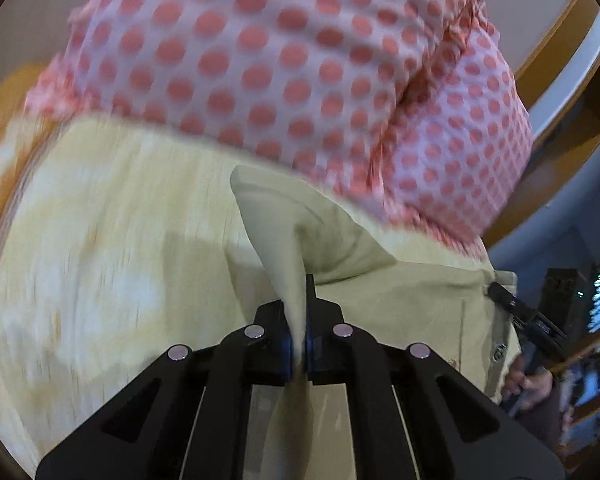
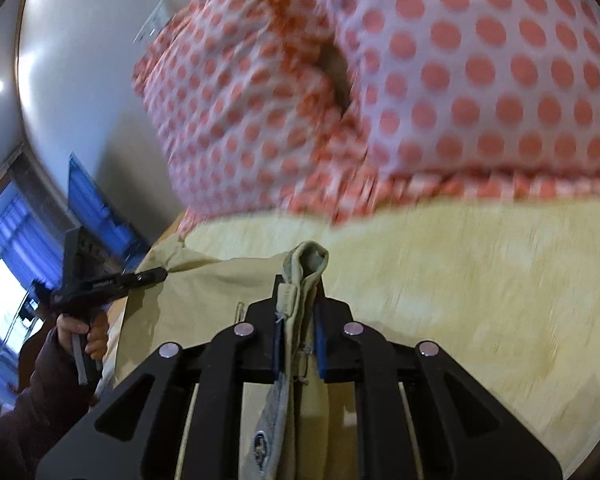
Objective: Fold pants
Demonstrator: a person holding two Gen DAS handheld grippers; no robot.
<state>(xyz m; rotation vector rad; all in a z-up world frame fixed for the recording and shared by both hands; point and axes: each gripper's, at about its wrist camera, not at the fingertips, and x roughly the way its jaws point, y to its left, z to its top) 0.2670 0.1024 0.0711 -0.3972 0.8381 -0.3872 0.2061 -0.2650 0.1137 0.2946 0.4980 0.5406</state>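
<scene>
The beige pants (image 1: pixel 400 300) hang stretched between my two grippers above a yellow bed surface (image 1: pixel 100 260). My left gripper (image 1: pixel 298 300) is shut on a fold of the pants' cloth, which sticks up between its fingers. My right gripper (image 2: pixel 300 296) is shut on the thick waistband edge of the pants (image 2: pixel 304 268), with a label hanging below. In the left wrist view the right gripper (image 1: pixel 500 294) shows at the far right, pinching the waistband. In the right wrist view the left gripper (image 2: pixel 156 276) shows at the left, pinching the other end.
A pink quilt with red dots (image 1: pixel 300 60) is piled at the far side of the bed (image 2: pixel 460 80). A wooden headboard (image 1: pixel 560 60) curves at the right. A window with blue curtains (image 2: pixel 12 240) is at the left. The views are motion-blurred.
</scene>
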